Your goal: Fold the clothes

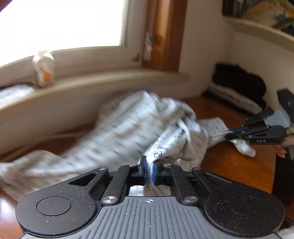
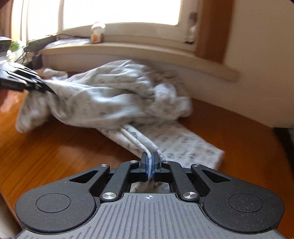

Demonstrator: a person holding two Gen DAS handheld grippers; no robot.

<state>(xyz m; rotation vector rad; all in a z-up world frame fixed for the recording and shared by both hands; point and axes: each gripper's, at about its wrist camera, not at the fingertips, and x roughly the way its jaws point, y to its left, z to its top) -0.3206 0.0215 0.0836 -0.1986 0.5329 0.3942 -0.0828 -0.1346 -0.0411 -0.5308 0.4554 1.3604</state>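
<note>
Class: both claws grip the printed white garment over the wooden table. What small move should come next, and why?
Probably draw the left claw and right claw apart, since the printed white garment hangs bunched between them and only one end lies flat on the wooden table.

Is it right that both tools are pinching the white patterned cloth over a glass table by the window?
Not quite: the table is brown wood, not glass, as the right wrist view shows. The rest holds: the left tool and right tool both pinch the white patterned cloth by the window.
</note>
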